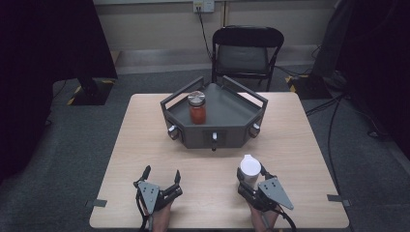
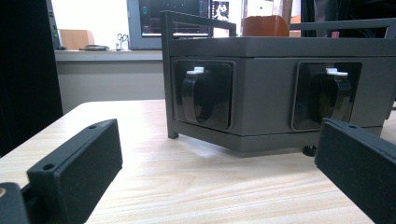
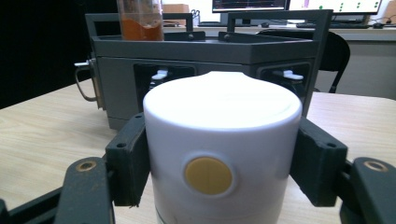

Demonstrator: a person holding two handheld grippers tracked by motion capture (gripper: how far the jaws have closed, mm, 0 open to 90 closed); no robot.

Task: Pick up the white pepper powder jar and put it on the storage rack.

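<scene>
My right gripper (image 1: 252, 177) is shut on a white cylindrical container (image 1: 250, 167) near the table's front right. In the right gripper view the black jaws press both sides of the container (image 3: 222, 121), which has a yellow dot on its wall. My left gripper (image 1: 162, 175) rests at the front left, open, with nothing between its fingers; in its own view the left gripper (image 2: 219, 161) has its jaws wide apart. A grey angular stand (image 1: 232, 113) sits at the table's far middle. On it stands a jar (image 1: 197, 108) with orange-red contents and a silver lid.
The stand's front faces carry knobs (image 1: 214, 137) with white marks, seen close in the left gripper view as knobs (image 2: 201, 93). Rails rise along the stand's edges. A black chair (image 1: 246, 50) stands behind the wooden table (image 1: 140, 145). Bare tabletop lies between the grippers and the stand.
</scene>
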